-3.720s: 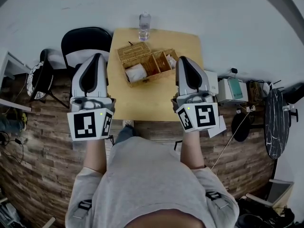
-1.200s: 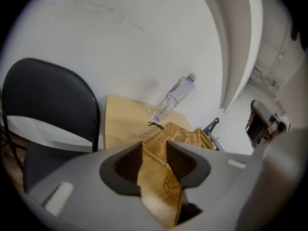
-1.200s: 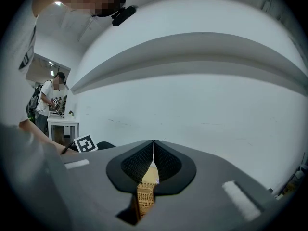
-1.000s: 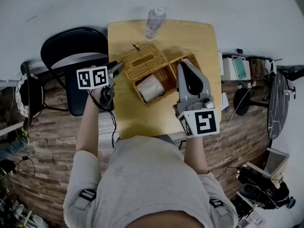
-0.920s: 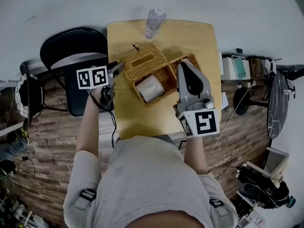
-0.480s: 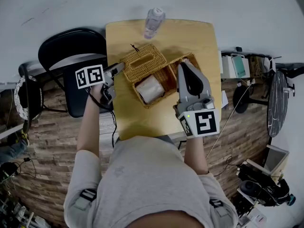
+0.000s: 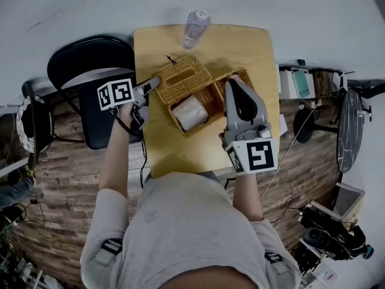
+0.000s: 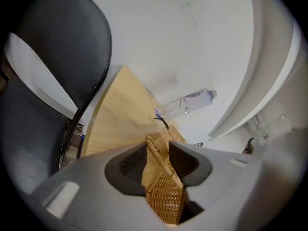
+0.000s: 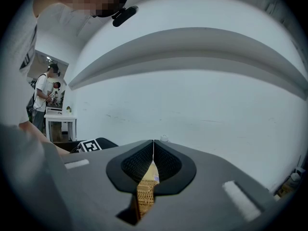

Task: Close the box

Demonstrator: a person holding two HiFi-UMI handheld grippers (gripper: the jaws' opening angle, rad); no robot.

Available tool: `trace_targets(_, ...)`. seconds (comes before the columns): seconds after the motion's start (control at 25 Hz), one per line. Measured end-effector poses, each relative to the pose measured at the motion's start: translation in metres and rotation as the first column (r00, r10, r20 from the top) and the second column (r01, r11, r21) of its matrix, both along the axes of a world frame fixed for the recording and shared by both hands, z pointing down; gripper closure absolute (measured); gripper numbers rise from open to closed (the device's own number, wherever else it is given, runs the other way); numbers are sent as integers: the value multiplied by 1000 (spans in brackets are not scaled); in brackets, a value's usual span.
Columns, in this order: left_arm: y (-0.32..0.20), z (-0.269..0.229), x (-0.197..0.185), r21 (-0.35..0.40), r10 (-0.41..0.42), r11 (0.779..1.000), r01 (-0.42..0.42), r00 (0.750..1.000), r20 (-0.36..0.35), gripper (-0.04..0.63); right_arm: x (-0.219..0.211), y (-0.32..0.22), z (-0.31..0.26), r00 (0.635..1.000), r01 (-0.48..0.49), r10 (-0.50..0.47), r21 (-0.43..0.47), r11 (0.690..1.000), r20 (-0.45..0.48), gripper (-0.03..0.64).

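Gently here. With the left gripper (image 7: 150,86) mid-closing, jaws around the rim of the raised wicker lid (image 7: 180,76) but not yet pinching it, take a firm bite near the free edge before swinging. Then tip the lid over its hinge and down onto the open box (image 7: 207,98) in the middle of the wooden surface (image 7: 240,47), covering the white roll (image 7: 189,112) inside. Use the right gripper (image 7: 230,82), jaws pressed together and empty, at the box's right end as a brace against sliding, and probably lift it clear of the lid's path in time. Mind the bottle (image 7: 194,29) at the far edge. Lower slowly rather than dropping.
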State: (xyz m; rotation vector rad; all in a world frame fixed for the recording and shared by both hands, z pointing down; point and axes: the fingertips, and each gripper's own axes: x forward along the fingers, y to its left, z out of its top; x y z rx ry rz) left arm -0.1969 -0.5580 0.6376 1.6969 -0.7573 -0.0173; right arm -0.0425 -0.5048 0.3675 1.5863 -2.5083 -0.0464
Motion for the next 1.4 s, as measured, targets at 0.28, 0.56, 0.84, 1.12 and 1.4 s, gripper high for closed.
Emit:
trace_targets(0.28,-3,-22,-5,75,-15,997,13,1000,14,423,0,6,-5,1000,3,-3,14,1000,-3,611)
trace_targets(0.56,-2,-56,-9,187,-20,982,8,998,59,447,-4,11,-11,1000,17,-16,32,999,-9,611)
trace_targets(0.84,4,-87,-7,290,-26,957,-11,992,123,463,-4,16,-16,999,37,-36,37,999,-13,611)
trace_targets(1.12,16,-110,-3,363,-40,931,-34,980,196,471,8,28,-28,999,46,-46,63,997,-2,611)
trace_targets(1.4,31,-129,5,430,-56,899,-83,952,300,469,25,43,-36,999,51,-52,80,996,8,611)
